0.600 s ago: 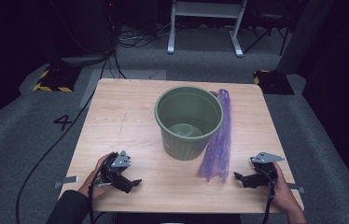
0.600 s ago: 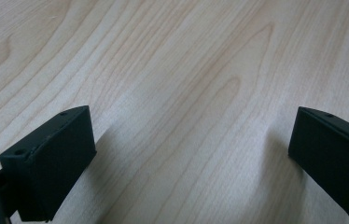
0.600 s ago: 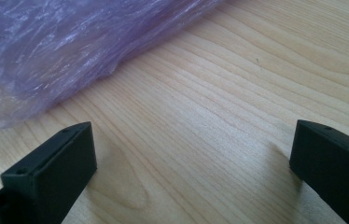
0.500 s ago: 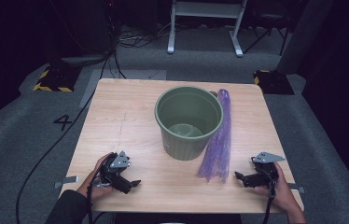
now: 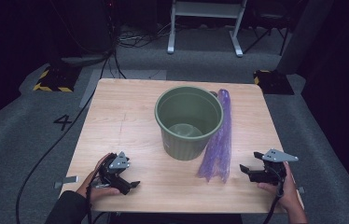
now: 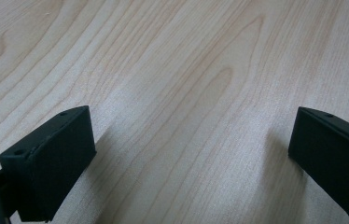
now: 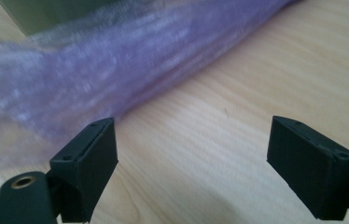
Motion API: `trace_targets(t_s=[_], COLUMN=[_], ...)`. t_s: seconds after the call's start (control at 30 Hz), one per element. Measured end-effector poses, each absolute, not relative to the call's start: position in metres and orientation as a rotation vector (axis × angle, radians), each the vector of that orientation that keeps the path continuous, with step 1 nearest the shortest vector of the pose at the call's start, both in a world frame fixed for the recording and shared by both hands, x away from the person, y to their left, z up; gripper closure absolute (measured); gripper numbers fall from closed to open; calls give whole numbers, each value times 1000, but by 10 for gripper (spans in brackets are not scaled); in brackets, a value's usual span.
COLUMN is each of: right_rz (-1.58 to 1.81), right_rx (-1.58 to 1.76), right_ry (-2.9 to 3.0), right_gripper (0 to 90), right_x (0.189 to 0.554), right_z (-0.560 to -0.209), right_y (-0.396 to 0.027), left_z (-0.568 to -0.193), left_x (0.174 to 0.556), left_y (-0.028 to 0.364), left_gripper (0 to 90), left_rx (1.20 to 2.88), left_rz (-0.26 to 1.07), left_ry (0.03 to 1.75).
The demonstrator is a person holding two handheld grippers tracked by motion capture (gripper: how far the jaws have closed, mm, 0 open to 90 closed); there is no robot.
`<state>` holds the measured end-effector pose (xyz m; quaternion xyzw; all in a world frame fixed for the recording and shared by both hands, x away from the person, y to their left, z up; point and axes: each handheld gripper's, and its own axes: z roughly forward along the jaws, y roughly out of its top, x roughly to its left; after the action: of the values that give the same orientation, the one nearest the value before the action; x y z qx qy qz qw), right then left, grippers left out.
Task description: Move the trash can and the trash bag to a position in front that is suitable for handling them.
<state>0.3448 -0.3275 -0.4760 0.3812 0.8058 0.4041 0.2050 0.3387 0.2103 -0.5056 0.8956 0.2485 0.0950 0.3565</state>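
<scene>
Both grippers rest low over the near edge of the wooden table (image 5: 116, 112), jaws spread wide with nothing between them: the left gripper (image 5: 133, 185) at the near left corner, facing bare wood in its own view (image 6: 189, 154), and the right gripper (image 5: 243, 169) at the near right, held in a hand (image 5: 287, 191). A green bucket (image 5: 189, 122) stands upright near the table's middle. Just to its right lies a long purple plastic bag (image 5: 219, 140), stretched from the far edge toward the person. Its crumpled near end (image 7: 70, 88) lies just ahead of the right gripper's spread jaws, apart from them.
</scene>
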Motion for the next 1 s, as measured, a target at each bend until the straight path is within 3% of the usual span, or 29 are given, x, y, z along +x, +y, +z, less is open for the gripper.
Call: trace_targets(t_s=[0.47, 1.0], right_rz=[1223, 1284], right_rx=[811, 797], right_ry=[2305, 2363], right_gripper=[158, 169], right_x=[378, 413], right_z=[-434, -431], right_y=[-269, -239], left_z=[-506, -506], left_x=[339, 339], left_y=[210, 210], left_gripper=[2, 3], left_rx=[2313, 2309], left_rz=[245, 247], left_ry=[642, 655])
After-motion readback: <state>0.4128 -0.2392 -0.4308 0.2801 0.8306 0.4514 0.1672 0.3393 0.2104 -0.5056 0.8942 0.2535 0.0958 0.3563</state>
